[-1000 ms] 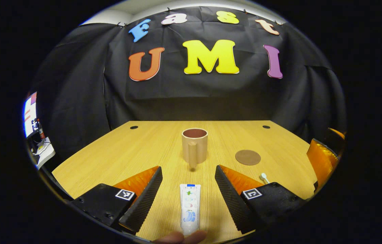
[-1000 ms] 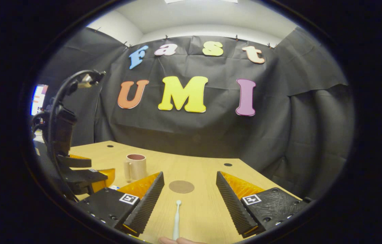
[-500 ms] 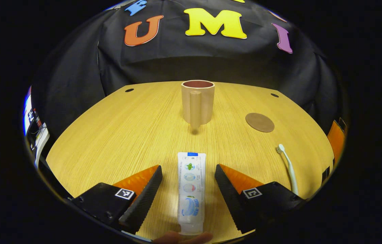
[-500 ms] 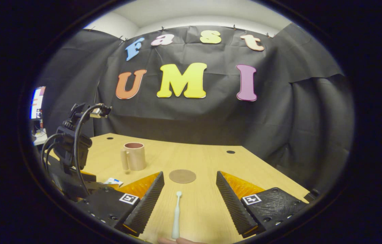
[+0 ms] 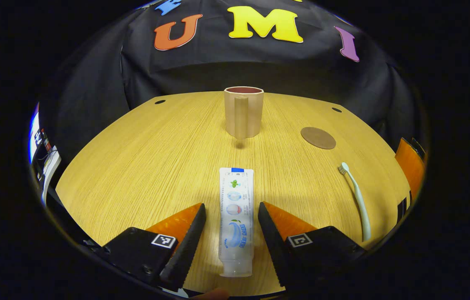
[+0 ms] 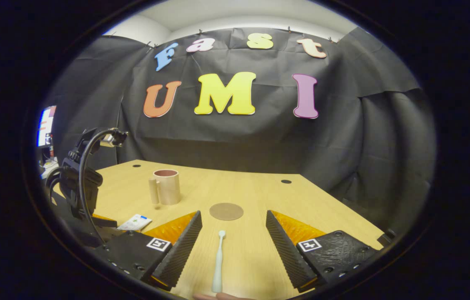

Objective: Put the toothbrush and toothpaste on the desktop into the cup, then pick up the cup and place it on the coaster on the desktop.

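Note:
A white toothpaste tube [image 5: 236,216] lies lengthwise on the wooden desk [image 5: 151,158], cap end nearest me. My left gripper [image 5: 231,205] is open with one finger on each side of the tube, neither pressing it. Beyond stands a tan cup [image 5: 243,111] with its handle facing me, and a round brown coaster [image 5: 318,138] lies to its right. A pale toothbrush [image 5: 355,196] lies at the right. In the right gripper view the toothbrush [image 6: 218,262] lies between the fingers of my open right gripper [image 6: 233,213], untouched. The cup [image 6: 167,187], the coaster [image 6: 226,211] and the toothpaste [image 6: 135,222] sit further off.
The left gripper's body with its looped cable [image 6: 80,183] stands at the left of the right gripper view. A lit screen [image 6: 46,125] shows beyond the desk's left edge. Small dark cable holes [image 5: 159,101] mark the desk's far corners.
My left gripper has tilted down and moved over the toothpaste, and its fingers have closed in a little around the tube. The right gripper has barely shifted.

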